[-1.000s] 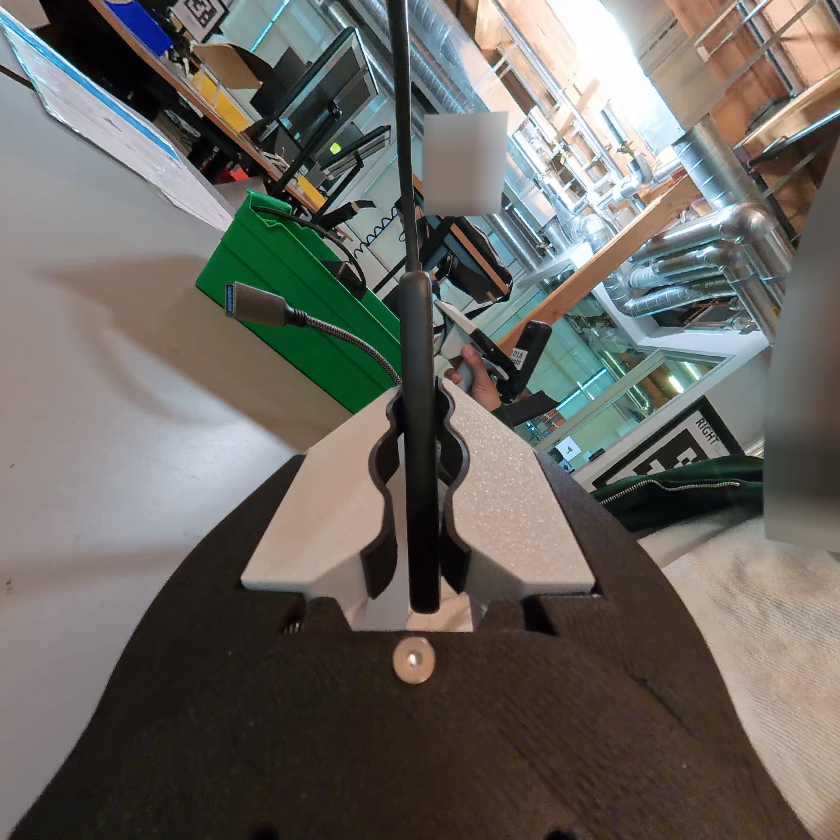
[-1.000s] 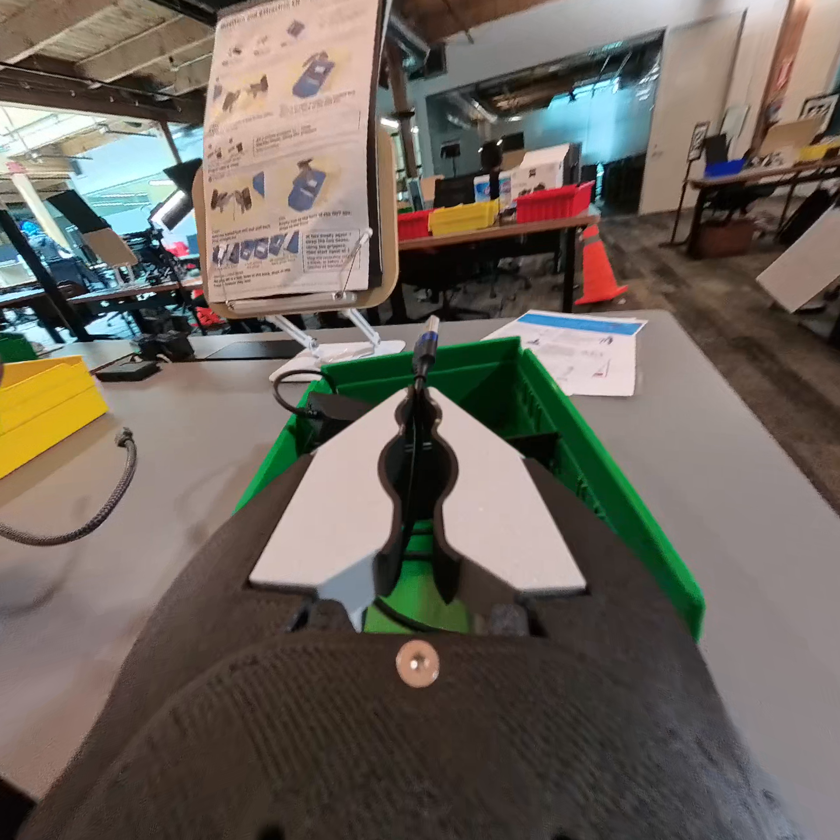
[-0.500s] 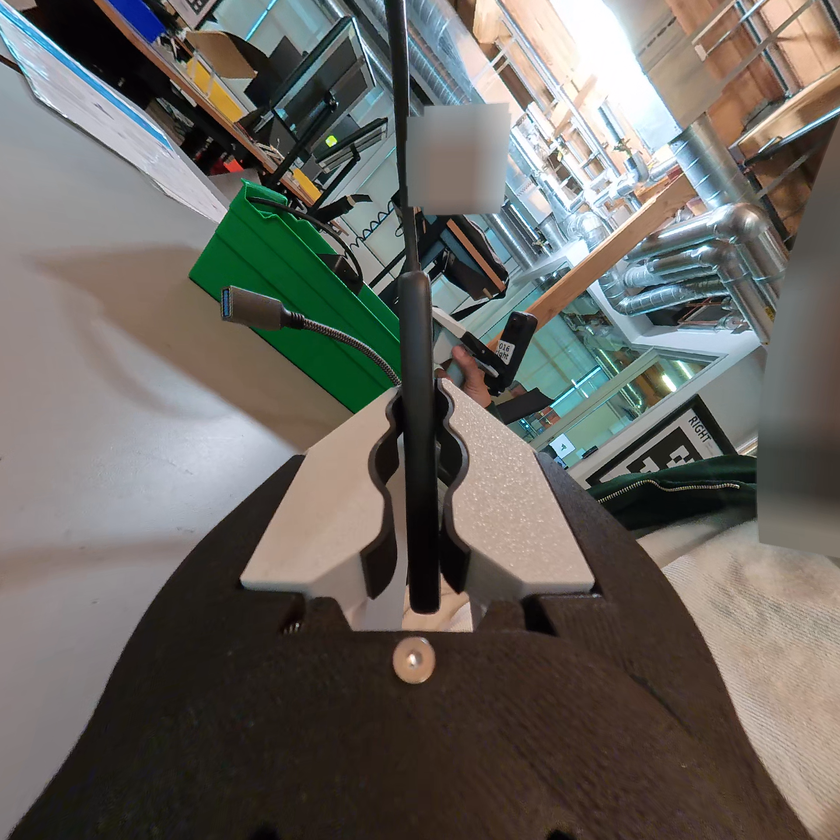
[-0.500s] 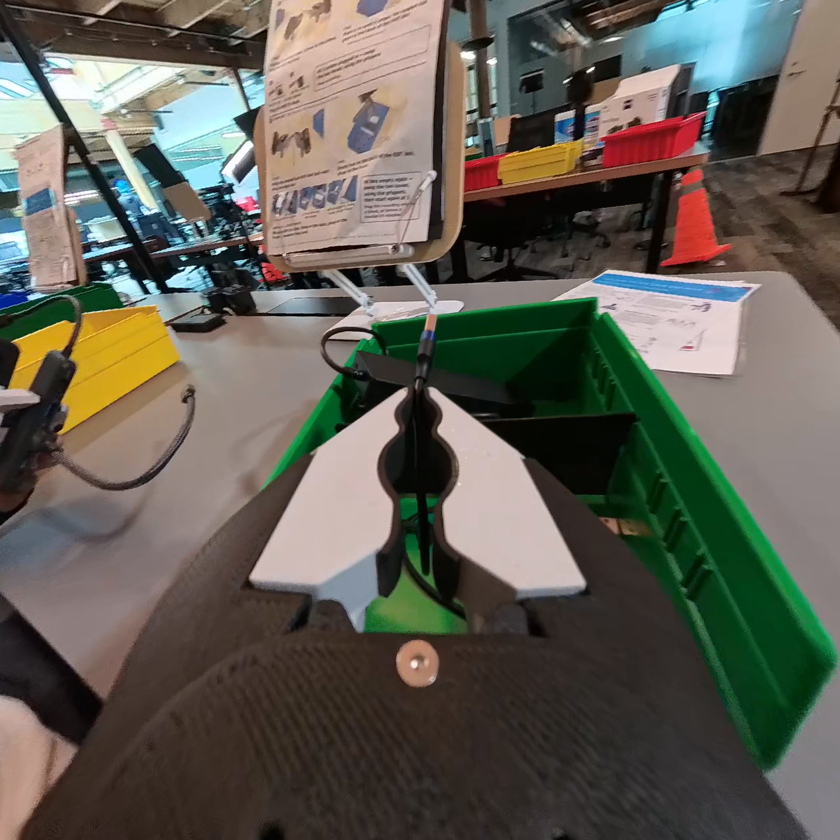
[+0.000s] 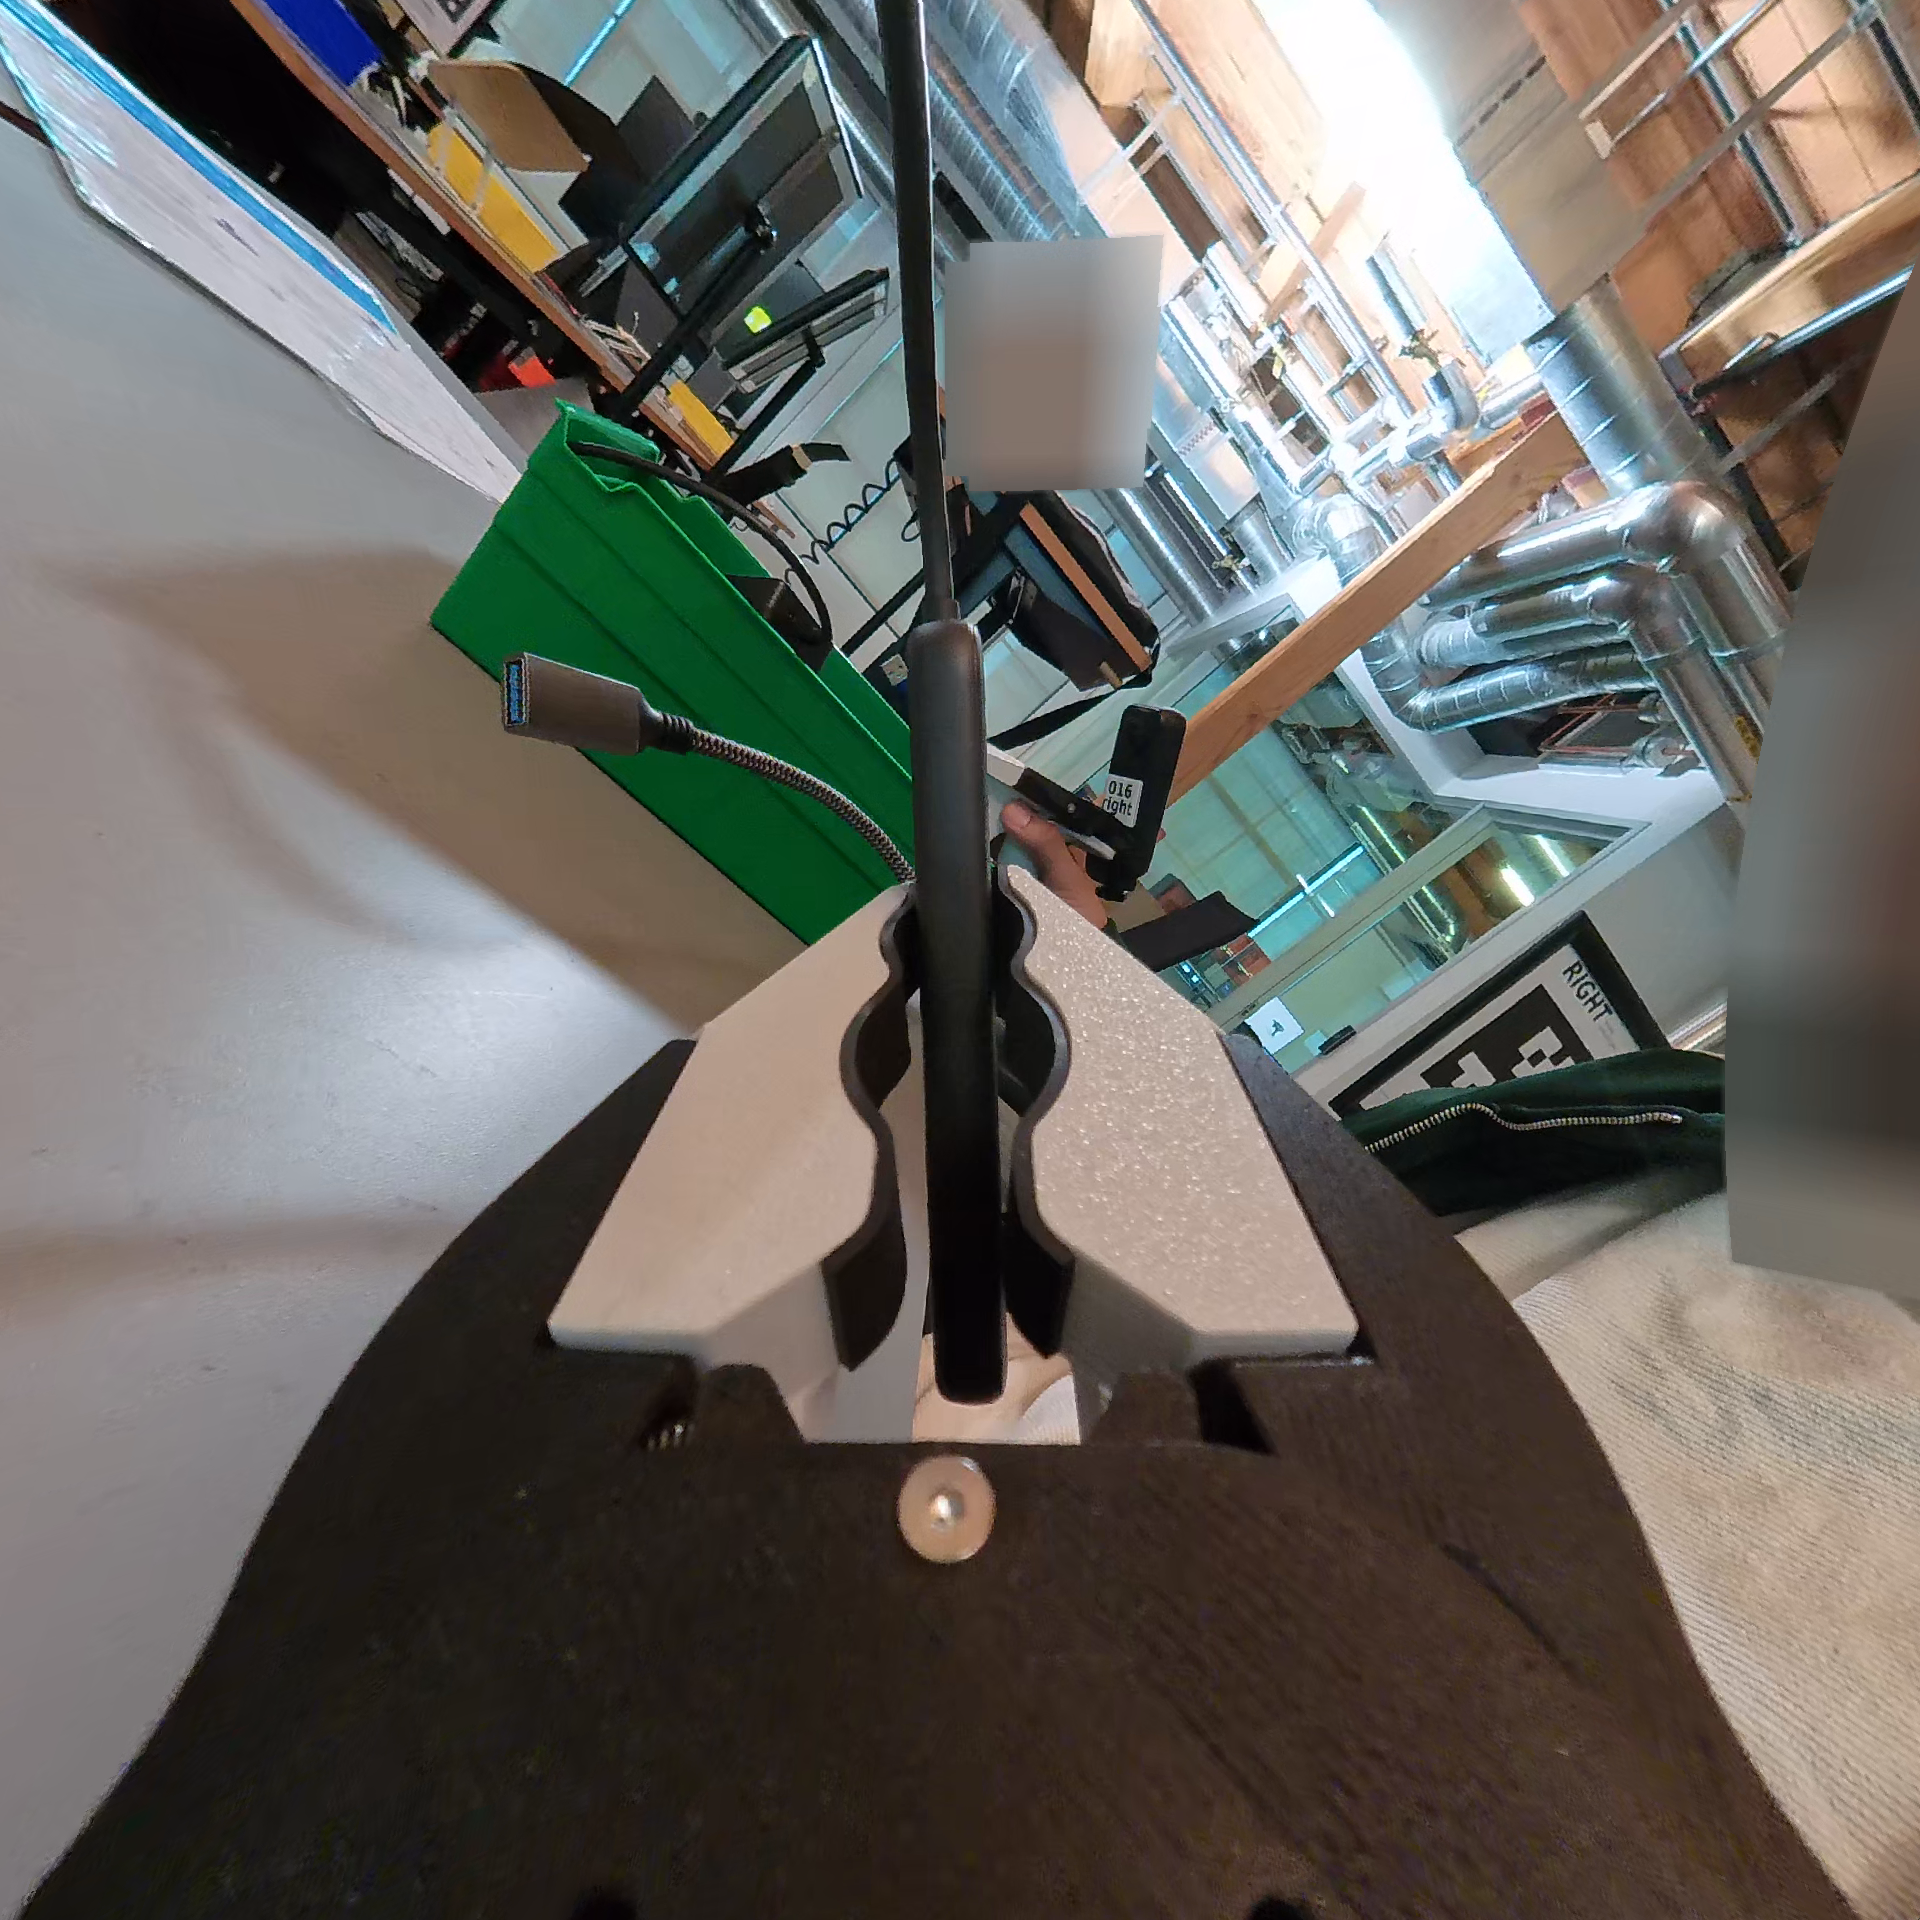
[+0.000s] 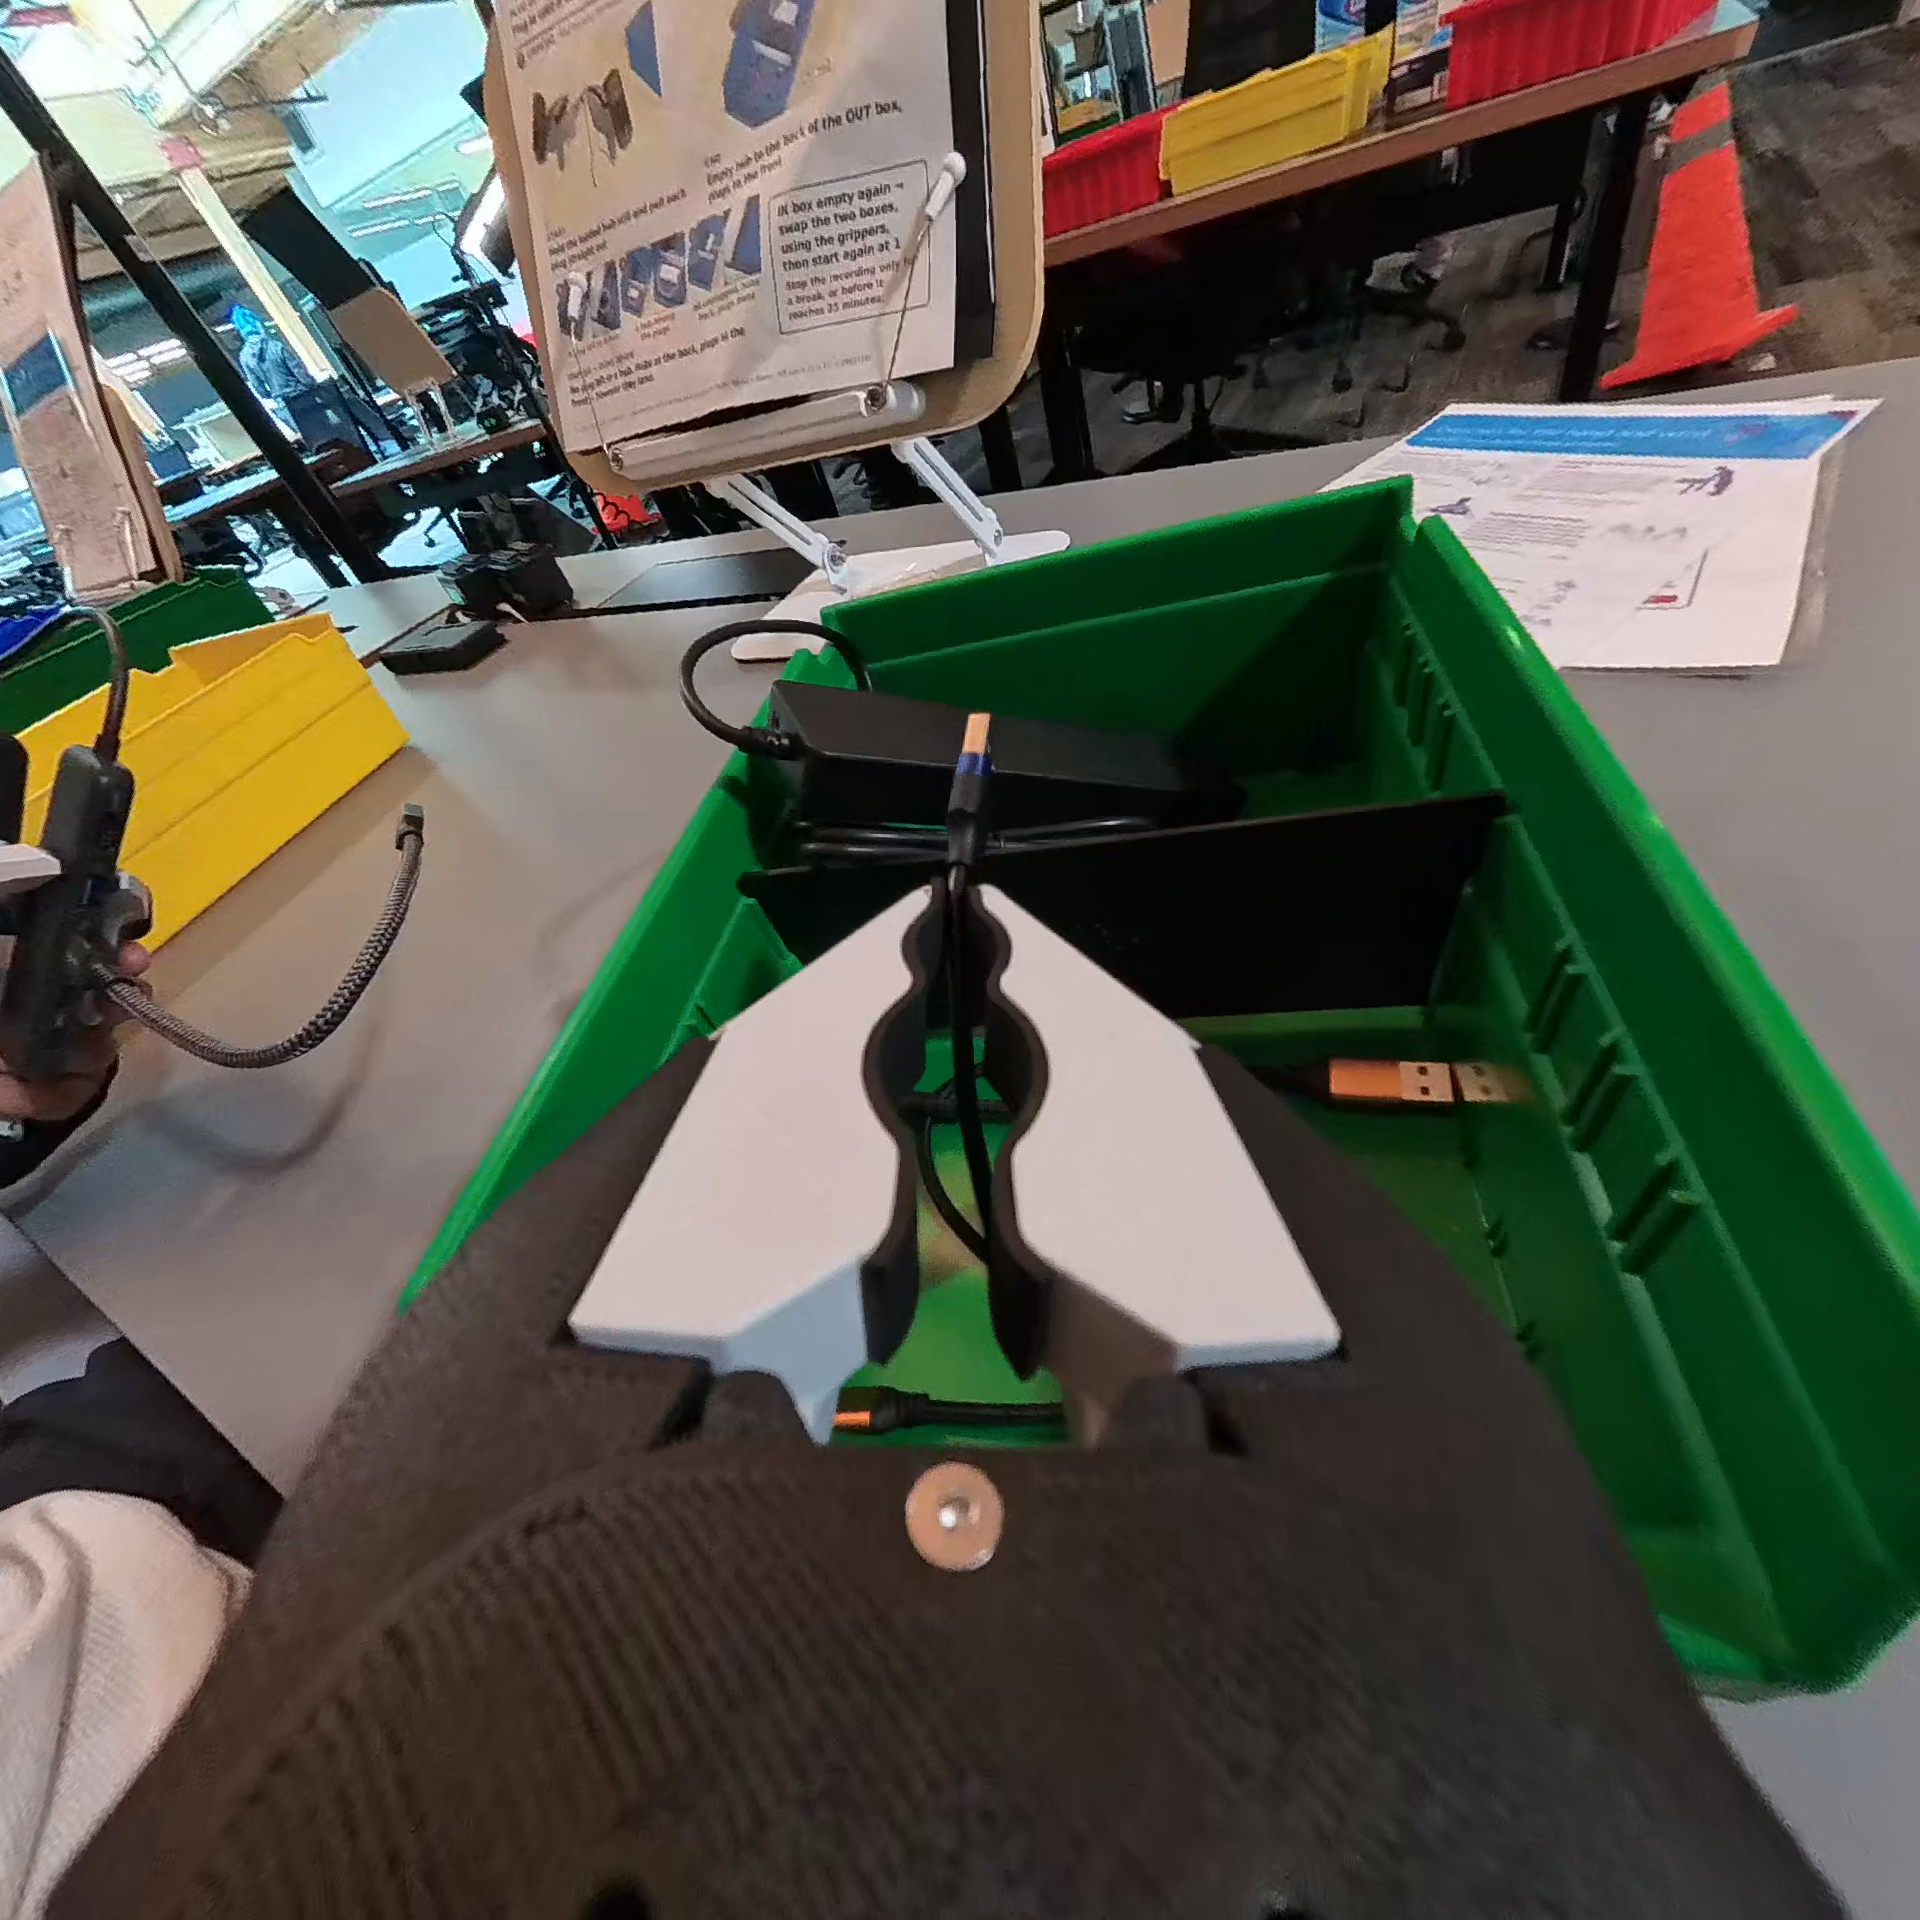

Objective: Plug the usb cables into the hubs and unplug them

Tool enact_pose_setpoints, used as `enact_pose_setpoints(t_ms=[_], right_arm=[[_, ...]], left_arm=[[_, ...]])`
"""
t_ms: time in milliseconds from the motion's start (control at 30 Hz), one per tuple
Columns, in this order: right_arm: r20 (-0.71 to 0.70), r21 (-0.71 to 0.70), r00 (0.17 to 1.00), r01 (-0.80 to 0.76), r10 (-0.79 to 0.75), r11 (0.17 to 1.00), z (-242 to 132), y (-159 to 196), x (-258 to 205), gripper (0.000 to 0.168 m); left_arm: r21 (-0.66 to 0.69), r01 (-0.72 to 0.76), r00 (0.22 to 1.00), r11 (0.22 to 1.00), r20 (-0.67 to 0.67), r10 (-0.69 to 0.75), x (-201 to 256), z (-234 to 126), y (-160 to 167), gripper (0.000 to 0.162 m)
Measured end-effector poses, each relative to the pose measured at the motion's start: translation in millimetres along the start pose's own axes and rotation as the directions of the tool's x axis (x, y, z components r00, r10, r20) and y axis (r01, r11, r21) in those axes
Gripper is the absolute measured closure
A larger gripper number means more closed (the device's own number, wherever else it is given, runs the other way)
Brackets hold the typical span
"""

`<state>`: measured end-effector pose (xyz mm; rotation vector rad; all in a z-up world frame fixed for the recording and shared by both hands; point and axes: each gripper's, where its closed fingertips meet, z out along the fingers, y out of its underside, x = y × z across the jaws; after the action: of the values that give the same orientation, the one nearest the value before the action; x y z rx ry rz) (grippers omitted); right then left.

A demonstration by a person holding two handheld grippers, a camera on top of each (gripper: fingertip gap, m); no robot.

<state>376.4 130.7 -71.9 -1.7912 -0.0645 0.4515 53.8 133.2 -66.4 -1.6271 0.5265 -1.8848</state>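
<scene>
My left gripper is shut on a slim black hub, seen edge-on, with a black cable running up from it. A braided cable ending in a grey USB socket sticks out to the left of the hub. My right gripper is shut on a thin black USB cable. Its plug points forward above the green bin. The left gripper with the hub also shows at the far left of the right wrist view, apart from the plug.
The green bin holds a black hub in the rear compartment, a black divider and orange USB plugs in front. A yellow bin, a document stand and a paper sheet sit on the grey table.
My right gripper has tipped down and moved nearer over the green bin with the cable held. The left gripper and its hub have come into its view at the left.
</scene>
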Motion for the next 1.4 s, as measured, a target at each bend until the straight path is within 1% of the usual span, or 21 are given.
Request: enact_pose_setpoints(t_ms=[433,567,667,900,967,1067,1167,1233,1300,1400], right_arm=[[0.015,-0.022,0.999,0.03,-0.03,0.999,3,4,-5,0.166],[-0.006,-0.026,1.0,0.011,-0.011,1.0,2,5,1,0.166],[-0.028,-0.03,1.0,-0.005,0.005,1.0,2,7,7,0.163],[-0.102,0.002,0.995,-0.018,0.018,1.0,-2,2,21,0.146],[-0.144,0.028,0.99,0.0,0.004,1.0,-7,-4,28,0.139],[-0.263,0.093,0.963,0.087,-0.06,0.992,-23,-23,43,0.13],[-0.45,0.126,0.883,0.21,-0.133,0.969,-49,-41,71,0.115],[-0.569,0.102,0.806,0.268,-0.165,0.958,-66,-44,93,0.099],[-0.628,0.036,0.754,0.273,-0.191,0.961,-74,-37,112,0.087],[-0.621,-0.09,0.757,0.189,-0.203,0.978,-68,-9,130,0.079]], left_arm=[[0.005,0.01,1.0,1.0,0.0,-0.01,-1,-1,0,0.152],[0.005,0.014,1.0,1.0,-0.001,-0.014,-1,-1,0,0.152],[0.005,0.019,1.0,1.0,0.0,-0.019,-2,-1,0,0.152],[0.008,0.026,1.0,1.0,0.0,-0.026,-2,-1,-1,0.152],[0.009,0.028,1.0,1.0,0.001,-0.028,-3,-1,-1,0.152],[0.011,0.03,1.0,0.999,0.0,-0.03,-3,-1,-1,0.152],[0.009,0.034,0.999,0.999,-0.003,-0.034,-3,-1,-1,0.152],[0.007,0.038,0.999,0.999,-0.006,-0.038,-2,0,0,0.152],[0.006,0.041,0.999,0.999,-0.008,-0.041,-2,1,0,0.152],[0.004,0.042,0.999,0.999,-0.011,-0.042,-1,1,1,0.152]])
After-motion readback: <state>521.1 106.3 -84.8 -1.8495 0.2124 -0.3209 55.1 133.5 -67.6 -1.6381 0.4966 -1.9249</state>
